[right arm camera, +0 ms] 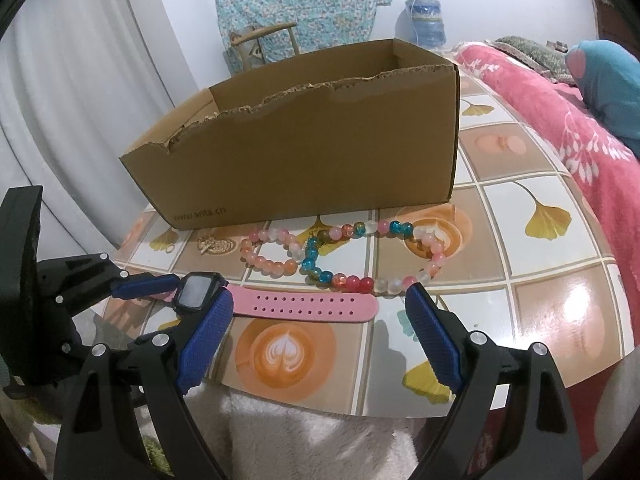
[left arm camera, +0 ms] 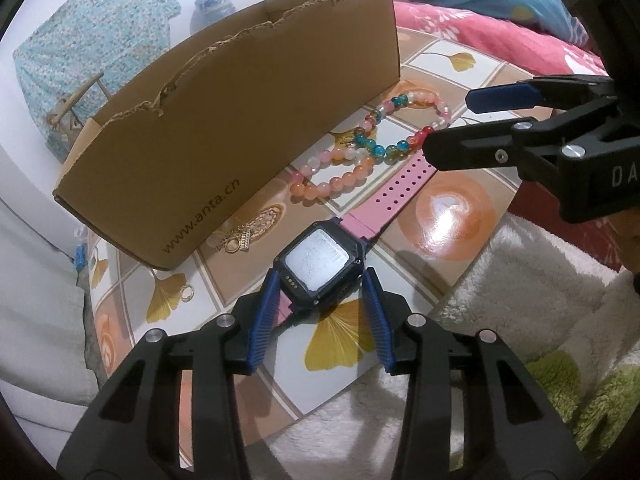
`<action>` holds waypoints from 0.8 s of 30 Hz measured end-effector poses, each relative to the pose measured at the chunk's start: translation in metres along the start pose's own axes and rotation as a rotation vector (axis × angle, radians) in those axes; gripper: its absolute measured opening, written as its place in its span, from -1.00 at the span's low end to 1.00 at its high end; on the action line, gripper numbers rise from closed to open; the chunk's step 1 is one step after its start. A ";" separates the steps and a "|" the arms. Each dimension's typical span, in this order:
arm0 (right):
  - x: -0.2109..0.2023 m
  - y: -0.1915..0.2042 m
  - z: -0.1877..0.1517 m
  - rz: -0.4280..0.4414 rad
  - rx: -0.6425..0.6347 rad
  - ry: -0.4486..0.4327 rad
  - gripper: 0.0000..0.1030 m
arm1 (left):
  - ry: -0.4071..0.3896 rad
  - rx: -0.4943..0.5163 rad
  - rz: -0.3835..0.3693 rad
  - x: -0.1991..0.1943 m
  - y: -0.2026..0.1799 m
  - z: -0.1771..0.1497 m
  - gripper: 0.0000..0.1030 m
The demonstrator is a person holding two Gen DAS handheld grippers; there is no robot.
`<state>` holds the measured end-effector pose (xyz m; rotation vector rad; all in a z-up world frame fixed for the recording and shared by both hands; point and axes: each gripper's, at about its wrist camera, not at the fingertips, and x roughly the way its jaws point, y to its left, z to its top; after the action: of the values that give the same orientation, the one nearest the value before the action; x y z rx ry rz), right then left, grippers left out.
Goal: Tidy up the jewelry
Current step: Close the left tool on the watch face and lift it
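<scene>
the left claw (left arm camera: 320, 280) clamps the pink-strapped black square watch (left arm camera: 316, 260); bead bracelets (left arm camera: 376, 148) at one o'clock, torn brown cardboard box (left arm camera: 224, 128) at eleven; the right claw (right arm camera: 320, 312) gapes wide, empty.

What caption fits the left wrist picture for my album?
Left gripper fingers closing around the pink-strapped watch, beside bead bracelets and a cardboard box.

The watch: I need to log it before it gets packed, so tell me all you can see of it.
The watch has a dark, squarish case with a pale, glaring screen and a pink, rubbery-looking strap punched with holes. It lies face up on the patterned tabletop, in front of the cardboard box, its long strap stretched flat toward the bead bracelets. The left gripper has its blue jaws on either side of the case, seemingly touching it.
</scene>
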<state>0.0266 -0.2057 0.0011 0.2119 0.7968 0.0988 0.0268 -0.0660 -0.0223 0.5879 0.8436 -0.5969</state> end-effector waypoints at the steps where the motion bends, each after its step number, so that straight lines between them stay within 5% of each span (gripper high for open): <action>1: -0.001 0.000 0.000 -0.001 0.001 -0.001 0.66 | -0.002 0.000 -0.002 -0.001 0.000 0.000 -0.32; 3: -0.002 0.000 0.000 -0.002 0.002 -0.005 0.66 | -0.004 -0.006 -0.011 -0.004 0.001 0.000 -0.66; 11: -0.013 -0.005 0.001 -0.012 0.000 -0.034 0.66 | 0.010 -0.057 -0.072 -0.006 0.012 -0.002 -1.00; 21: -0.015 0.001 0.000 -0.007 -0.026 -0.029 0.66 | -0.005 -0.057 -0.107 -0.016 0.007 -0.003 -0.99; 22: -0.015 0.003 0.000 -0.001 -0.028 -0.029 0.66 | -0.016 -0.058 -0.105 -0.018 0.008 -0.002 -0.88; 24: -0.014 0.005 0.000 0.003 -0.035 -0.026 0.66 | -0.042 -0.055 -0.099 -0.021 0.009 0.001 -0.34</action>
<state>0.0167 -0.2034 0.0121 0.1815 0.7687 0.1130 0.0225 -0.0552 -0.0025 0.4845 0.8508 -0.6722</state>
